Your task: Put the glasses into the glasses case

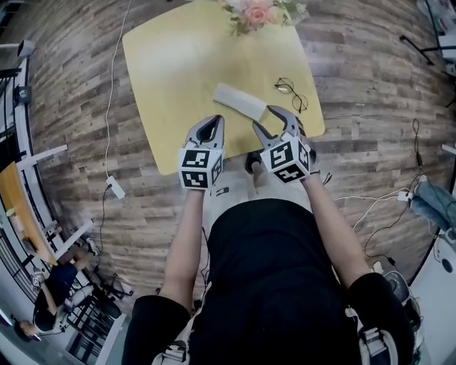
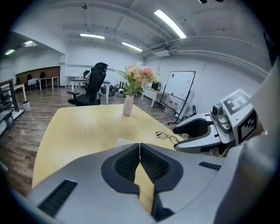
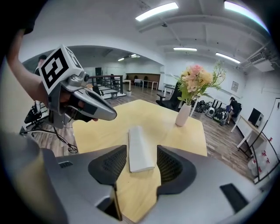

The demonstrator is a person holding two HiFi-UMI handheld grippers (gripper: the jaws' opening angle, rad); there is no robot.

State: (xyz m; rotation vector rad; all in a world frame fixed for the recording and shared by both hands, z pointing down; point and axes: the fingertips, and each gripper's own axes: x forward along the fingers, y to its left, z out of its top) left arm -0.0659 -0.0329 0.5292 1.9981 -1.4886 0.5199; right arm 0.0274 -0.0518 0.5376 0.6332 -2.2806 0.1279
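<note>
A white closed glasses case lies on the yellow table, with thin black-framed glasses to its right. Both grippers hover over the table's near edge. My left gripper is just short of the case, its jaws shut with nothing between them. My right gripper is near the case's right end and stands open. In the right gripper view the case lies on the table ahead, framed between the pads without touching them. In the left gripper view the glasses lie ahead to the right.
A white vase with pink flowers stands at the table's far edge. A white cable and power adapter lie on the wooden floor at the left. Office chairs, desks and a whiteboard stand beyond the table.
</note>
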